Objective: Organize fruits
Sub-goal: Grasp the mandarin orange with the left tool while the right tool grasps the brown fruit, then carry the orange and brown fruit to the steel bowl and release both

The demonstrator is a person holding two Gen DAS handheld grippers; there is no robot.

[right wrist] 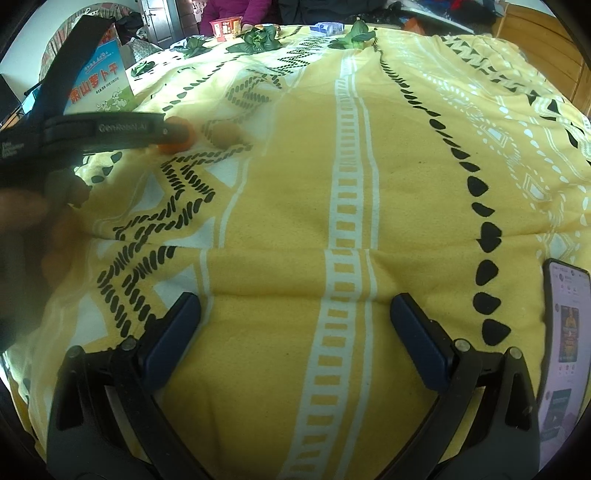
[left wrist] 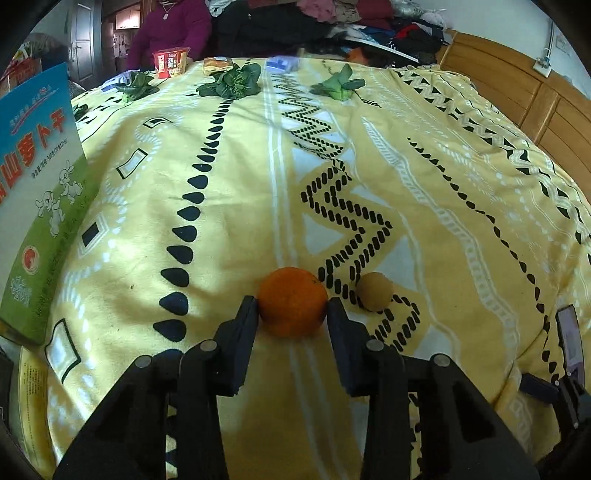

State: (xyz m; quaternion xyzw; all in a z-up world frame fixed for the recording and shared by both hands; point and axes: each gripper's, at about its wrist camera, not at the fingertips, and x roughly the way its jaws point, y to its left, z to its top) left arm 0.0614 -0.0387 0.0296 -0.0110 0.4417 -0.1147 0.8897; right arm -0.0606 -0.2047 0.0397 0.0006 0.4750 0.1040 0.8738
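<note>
A yellow blanket (left wrist: 229, 206) with black and white zigzag and teardrop patterns spreads ahead of both grippers, covering a bed. To the right runs a wooden headboard (left wrist: 517, 92) of light brown panels, with a white wall (left wrist: 509, 22) and a wall socket (left wrist: 541, 64) above it. Beyond the far edge lies a heap of clothes (left wrist: 351, 18). Far left stands a grey panelled door (left wrist: 83, 37). Soft daylight falls on the fabric, with dim shadows at the left.
</note>
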